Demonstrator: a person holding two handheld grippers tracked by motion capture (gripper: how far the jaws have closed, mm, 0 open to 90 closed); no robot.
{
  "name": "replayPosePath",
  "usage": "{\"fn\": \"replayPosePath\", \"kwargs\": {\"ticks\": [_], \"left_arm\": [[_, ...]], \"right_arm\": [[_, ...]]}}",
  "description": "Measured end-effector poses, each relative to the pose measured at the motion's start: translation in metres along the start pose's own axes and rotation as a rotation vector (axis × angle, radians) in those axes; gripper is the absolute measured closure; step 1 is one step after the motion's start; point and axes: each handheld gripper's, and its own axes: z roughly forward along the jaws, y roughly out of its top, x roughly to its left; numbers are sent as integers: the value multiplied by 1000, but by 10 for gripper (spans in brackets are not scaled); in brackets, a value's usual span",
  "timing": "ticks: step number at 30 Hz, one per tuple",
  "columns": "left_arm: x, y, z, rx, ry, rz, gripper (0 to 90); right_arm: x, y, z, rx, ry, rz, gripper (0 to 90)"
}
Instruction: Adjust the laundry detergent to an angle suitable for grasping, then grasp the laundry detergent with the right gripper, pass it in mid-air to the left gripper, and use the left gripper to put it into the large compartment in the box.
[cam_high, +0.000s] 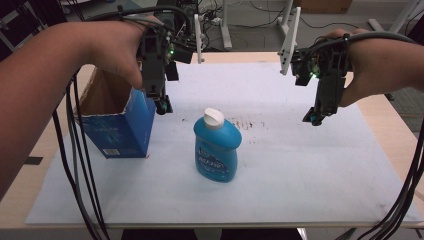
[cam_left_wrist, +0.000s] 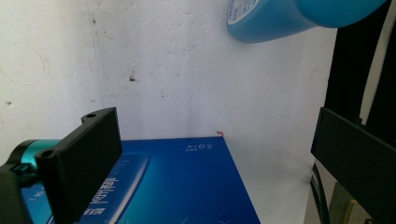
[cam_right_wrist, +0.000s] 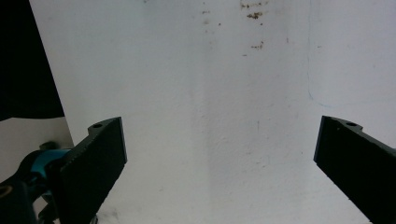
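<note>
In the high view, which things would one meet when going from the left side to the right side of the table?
Open blue cardboard box → left gripper above the box's right edge → blue plastic bottle with a white cap → right gripper, over the white mat.

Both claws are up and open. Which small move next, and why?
Probably lower the right claw leftward toward the blue bottle: it hangs open with nothing between its jaws, and the bottle stands upright and free, while the left claw hovers open by the blue box.

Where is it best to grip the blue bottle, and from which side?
Probably the blue bottle just below its white cap, from above: it stands upright and apart from the box, narrowing toward the top, so open jaws of a hand-held gripper should span it there.
</note>
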Motion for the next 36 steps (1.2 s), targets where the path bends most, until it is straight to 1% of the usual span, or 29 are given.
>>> {"fn": "replayPosePath", "kwargs": {"ticks": [2,6,8,10,14,17,20,29,32,36], "left_arm": [[0,0,0,3,-4,-1,17],[-1,0,-2,2,5,-3,17],[-2,0,-1,4,3,-13,18],[-2,1,-1,12,5,-10,17],[-2,3,0,9,5,-12,17],[-3,3,0,13,6,-4,17],[-4,4,0,9,9,-7,17],[-8,6,4,13,10,5,17],[-10,6,4,18,12,12,17],[-12,4,3,12,17,12,17]], "right_arm": [[0,-1,0,0,-6,2,14],[1,-2,-3,-9,-11,10,14],[1,-3,-3,-9,-12,1,14],[1,-4,-3,-7,-14,2,14],[2,-6,-3,-6,-14,3,14],[5,-8,-3,-24,-12,7,14],[10,-11,-1,-43,-4,14,14],[32,-21,16,-171,44,56,14],[40,-20,20,-216,54,75,14],[51,-17,24,-293,57,89,14]]}}
